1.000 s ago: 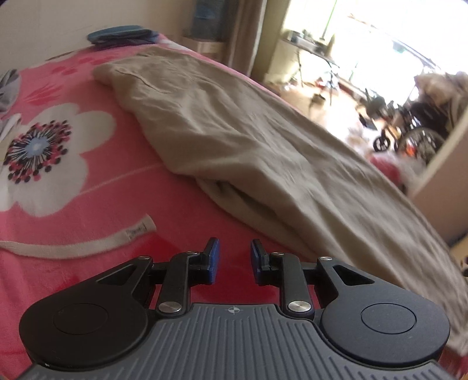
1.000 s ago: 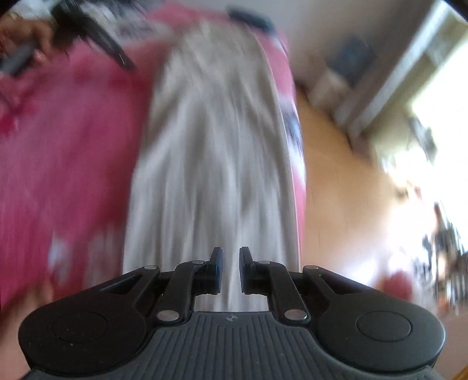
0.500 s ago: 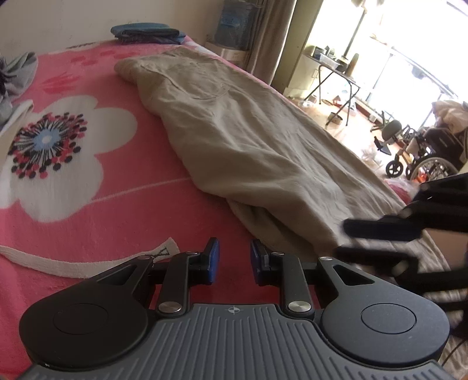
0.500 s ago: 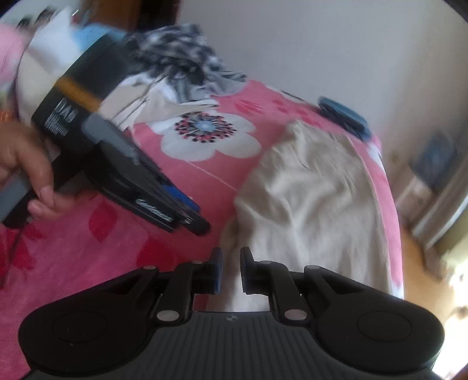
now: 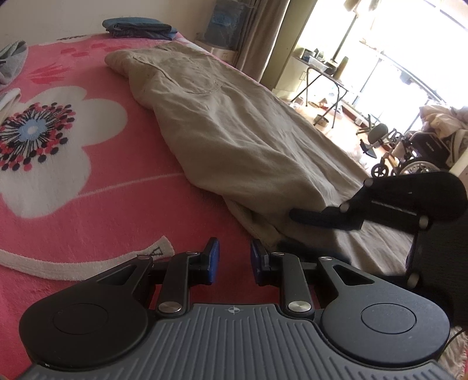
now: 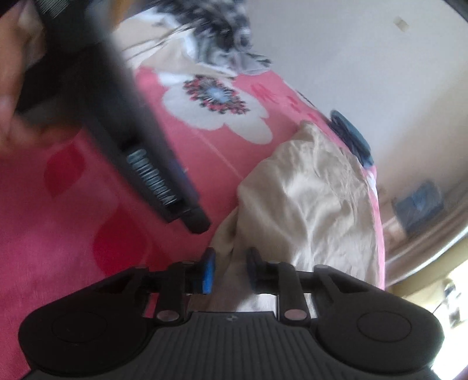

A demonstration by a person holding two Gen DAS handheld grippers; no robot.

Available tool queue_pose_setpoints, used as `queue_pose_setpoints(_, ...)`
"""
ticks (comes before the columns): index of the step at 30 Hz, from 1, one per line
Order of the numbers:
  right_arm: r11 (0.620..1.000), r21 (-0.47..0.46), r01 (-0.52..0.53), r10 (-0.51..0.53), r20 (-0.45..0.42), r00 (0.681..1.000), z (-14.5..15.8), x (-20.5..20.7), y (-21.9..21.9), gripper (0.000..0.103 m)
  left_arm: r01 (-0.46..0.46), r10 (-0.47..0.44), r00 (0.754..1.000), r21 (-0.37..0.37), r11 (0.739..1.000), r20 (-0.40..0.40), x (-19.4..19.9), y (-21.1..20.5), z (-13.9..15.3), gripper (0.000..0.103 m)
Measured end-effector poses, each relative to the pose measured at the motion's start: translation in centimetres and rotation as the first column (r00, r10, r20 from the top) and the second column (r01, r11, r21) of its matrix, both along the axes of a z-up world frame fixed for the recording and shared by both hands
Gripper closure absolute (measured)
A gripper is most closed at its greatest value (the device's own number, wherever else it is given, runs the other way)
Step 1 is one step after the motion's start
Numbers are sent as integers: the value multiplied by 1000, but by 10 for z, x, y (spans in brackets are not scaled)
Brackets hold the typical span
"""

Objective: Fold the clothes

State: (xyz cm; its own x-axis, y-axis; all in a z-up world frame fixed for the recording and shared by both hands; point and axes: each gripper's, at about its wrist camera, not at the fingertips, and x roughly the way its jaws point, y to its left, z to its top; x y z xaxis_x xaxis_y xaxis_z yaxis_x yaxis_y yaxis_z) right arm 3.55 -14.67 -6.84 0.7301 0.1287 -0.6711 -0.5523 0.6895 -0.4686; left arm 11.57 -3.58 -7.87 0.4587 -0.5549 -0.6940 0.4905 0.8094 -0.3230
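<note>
The bed (image 5: 96, 204), covered w/ a pink blanket carrying a big white flower print, filled most of both views. Beige trousers (image 5: 234, 122) lay stretched lengthwise along the bed's window-side edge, waistband toward the far end near the wall, leg hems at the near end. A folded dark-blue garment (image 5: 137, 27) sat at the bed's far corner, apart from the trousers. A pile of mixed clothes (image 6: 216, 26), blurred, lay at the opposite far corner. A white towel strip (image 5: 73, 263) lay on the blanket close to the near edge.

Left claw (image 5: 232, 260) hovered over bare pink blanket just beside the trouser hem; jaws stood a little apart, nothing btwn them. In the right wrist view it showed as a dark blurred shape, gripped by a hand (image 6: 14, 87).

Right claw (image 6: 231, 269) was over the hem end of the trousers, jaws opening, cloth visible in the gap; the pads didn't appear to press on it. In the left wrist view its fingers (image 5: 310, 216) touched the fabric near the hem.
</note>
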Motion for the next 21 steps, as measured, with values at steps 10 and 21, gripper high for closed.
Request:
queue_pose_setpoints(10, 986, 120, 114, -101, -109, 989, 0, 16, -23, 81, 0, 0, 1000, -13, 1000, -8, 1, 3, -1, 76)
queue_pose_setpoints(21, 996, 73, 60, -52, -101, 994, -5, 11, -19, 82, -1, 1, 1000, -6, 1000, -5, 1, 2, -1, 75)
